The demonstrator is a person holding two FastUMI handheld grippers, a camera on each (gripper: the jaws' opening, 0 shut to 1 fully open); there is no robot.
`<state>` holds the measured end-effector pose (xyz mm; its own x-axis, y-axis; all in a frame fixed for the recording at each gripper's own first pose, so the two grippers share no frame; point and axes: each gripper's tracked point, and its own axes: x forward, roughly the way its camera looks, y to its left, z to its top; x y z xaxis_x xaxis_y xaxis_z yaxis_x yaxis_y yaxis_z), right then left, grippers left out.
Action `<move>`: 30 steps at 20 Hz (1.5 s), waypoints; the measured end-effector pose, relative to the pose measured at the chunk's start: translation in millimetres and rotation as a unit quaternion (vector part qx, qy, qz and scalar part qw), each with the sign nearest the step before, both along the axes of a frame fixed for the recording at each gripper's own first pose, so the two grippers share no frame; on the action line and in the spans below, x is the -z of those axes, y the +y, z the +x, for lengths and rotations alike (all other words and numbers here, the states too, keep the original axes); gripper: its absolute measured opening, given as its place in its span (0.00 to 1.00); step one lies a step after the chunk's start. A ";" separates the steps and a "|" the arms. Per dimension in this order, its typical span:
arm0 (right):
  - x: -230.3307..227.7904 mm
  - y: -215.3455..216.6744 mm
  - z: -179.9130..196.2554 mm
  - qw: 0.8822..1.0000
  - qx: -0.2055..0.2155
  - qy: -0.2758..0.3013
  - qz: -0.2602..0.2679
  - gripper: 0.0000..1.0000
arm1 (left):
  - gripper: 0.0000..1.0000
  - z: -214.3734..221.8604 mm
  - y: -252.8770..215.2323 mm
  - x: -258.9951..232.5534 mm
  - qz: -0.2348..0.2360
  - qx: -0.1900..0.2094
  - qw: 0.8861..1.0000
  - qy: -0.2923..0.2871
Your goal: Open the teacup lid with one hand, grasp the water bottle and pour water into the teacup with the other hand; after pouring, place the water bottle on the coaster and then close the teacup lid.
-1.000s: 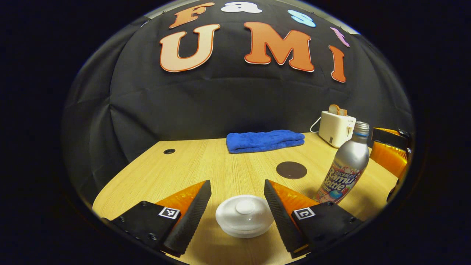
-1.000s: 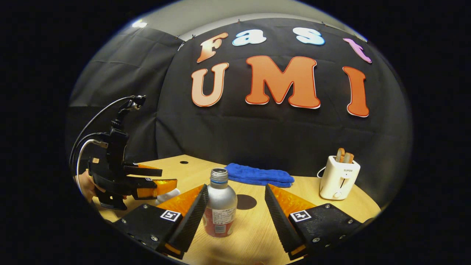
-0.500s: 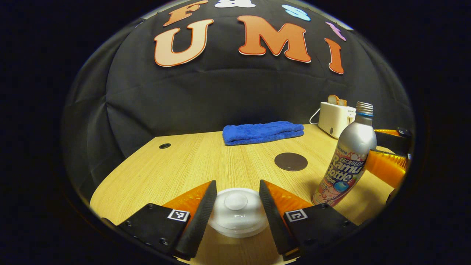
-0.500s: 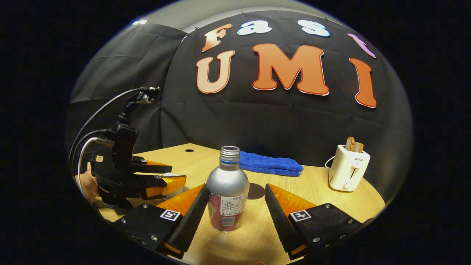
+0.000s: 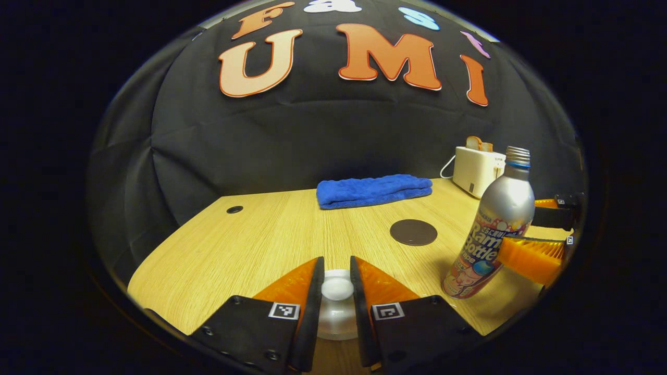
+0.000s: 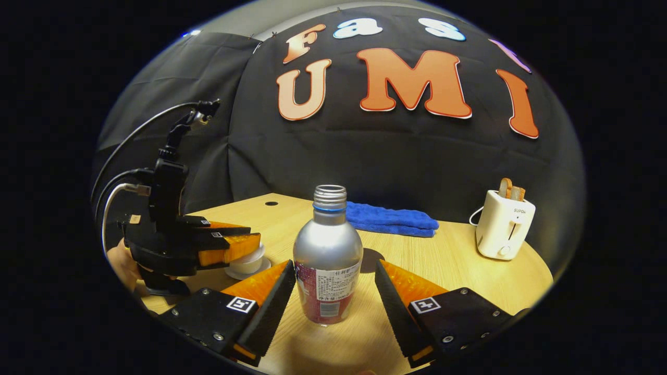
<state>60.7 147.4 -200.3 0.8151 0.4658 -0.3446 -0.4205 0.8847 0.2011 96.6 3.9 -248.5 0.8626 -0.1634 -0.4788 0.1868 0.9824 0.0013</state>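
My left gripper [image 5: 337, 297] pinches the teacup lid [image 5: 337, 288] knob near the bench's front edge. My right gripper [image 6: 333, 307] gapes around the water bottle [image 6: 328, 255], not touching.

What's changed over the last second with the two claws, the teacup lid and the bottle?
The left claw moved in and closed on the teacup lid's knob. The right claw, open, advanced around the water bottle without gripping. Coaster, towel and toaster stayed put.
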 end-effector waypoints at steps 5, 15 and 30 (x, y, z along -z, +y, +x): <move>12.6 5.8 2.3 1.000 0.000 0.019 -0.003 0.93 | 0.36 3.7 2.3 -14.7 -0.007 -0.014 1.000 -0.026; 21.5 16.9 1.1 0.998 -0.002 0.061 -0.008 0.80 | 0.40 0.4 23.4 -41.9 -0.013 -0.036 0.997 -0.060; -2.6 14.1 31.2 0.979 -0.014 -0.024 -0.202 0.79 | 0.36 -8.3 108.7 -57.8 -0.002 -0.095 0.993 -0.075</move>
<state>91.9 161.5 -197.7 0.8240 0.3215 -0.4666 -0.4461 0.8758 -0.1843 88.3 112.6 -190.8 0.9395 0.0068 -0.3425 -0.0031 0.9999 0.0113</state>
